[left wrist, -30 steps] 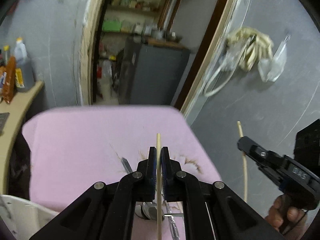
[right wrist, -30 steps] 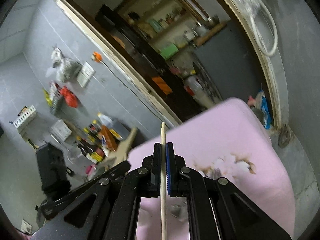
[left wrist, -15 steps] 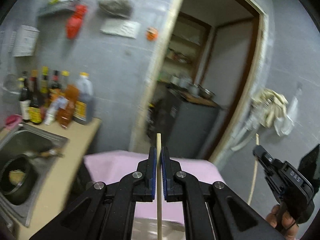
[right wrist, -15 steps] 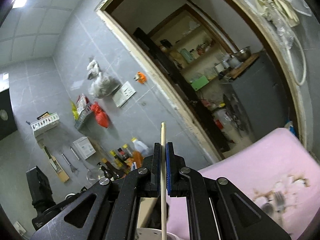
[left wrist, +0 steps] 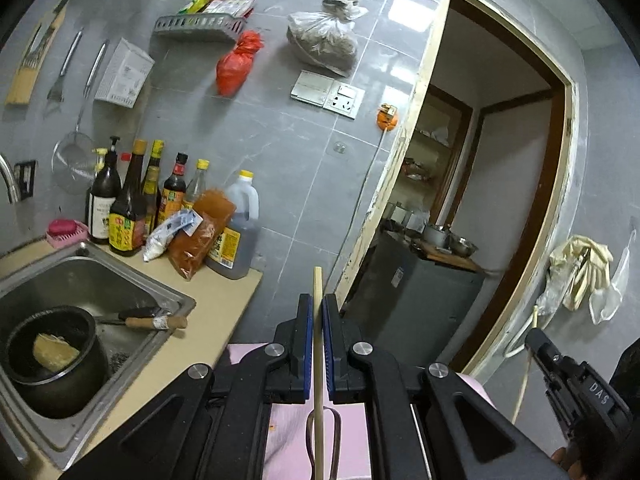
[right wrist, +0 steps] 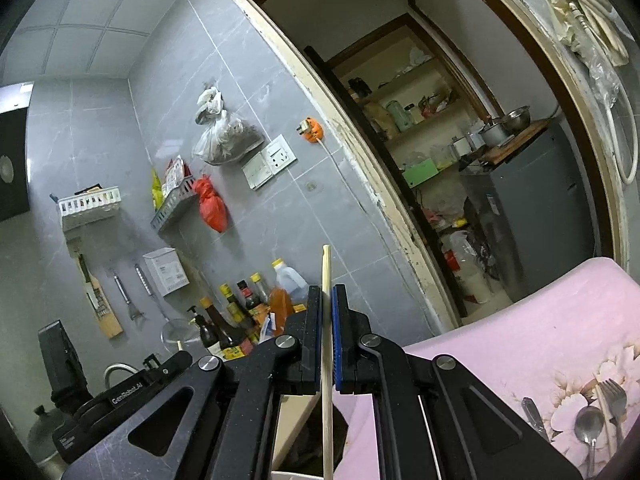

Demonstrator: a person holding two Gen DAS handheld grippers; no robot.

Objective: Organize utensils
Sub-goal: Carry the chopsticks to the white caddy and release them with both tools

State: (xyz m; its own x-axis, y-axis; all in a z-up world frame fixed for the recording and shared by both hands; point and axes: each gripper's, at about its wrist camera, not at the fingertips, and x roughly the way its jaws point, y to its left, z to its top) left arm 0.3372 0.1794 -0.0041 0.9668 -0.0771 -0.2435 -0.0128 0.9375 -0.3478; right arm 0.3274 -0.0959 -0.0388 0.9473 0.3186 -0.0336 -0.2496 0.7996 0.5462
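My left gripper (left wrist: pixel 316 300) is shut on a pale wooden chopstick (left wrist: pixel 318 380) that stands upright between its pads, raised well above the pink cloth (left wrist: pixel 352 452). My right gripper (right wrist: pixel 328 292) is shut on a second chopstick (right wrist: pixel 327 360), also upright and raised. The right gripper also shows at the right edge of the left wrist view (left wrist: pixel 538 340). A spoon (right wrist: pixel 588 426), a fork (right wrist: pixel 612 394) and another metal utensil (right wrist: pixel 534 412) lie on the pink flowered cloth (right wrist: pixel 540 328) at the lower right of the right wrist view.
A steel sink (left wrist: pixel 100 280) holding a dark pot (left wrist: pixel 48 360) lies left, with sauce bottles (left wrist: pixel 132 204) on the counter (left wrist: pixel 212 320) behind it. A tiled wall carries hung tools and bags. A doorway (left wrist: pixel 480 200) opens at the right onto a pantry.
Both grippers have tilted and risen, each still holding its chopstick. The views have swung from the pink cloth up to the wall, sink and doorway.
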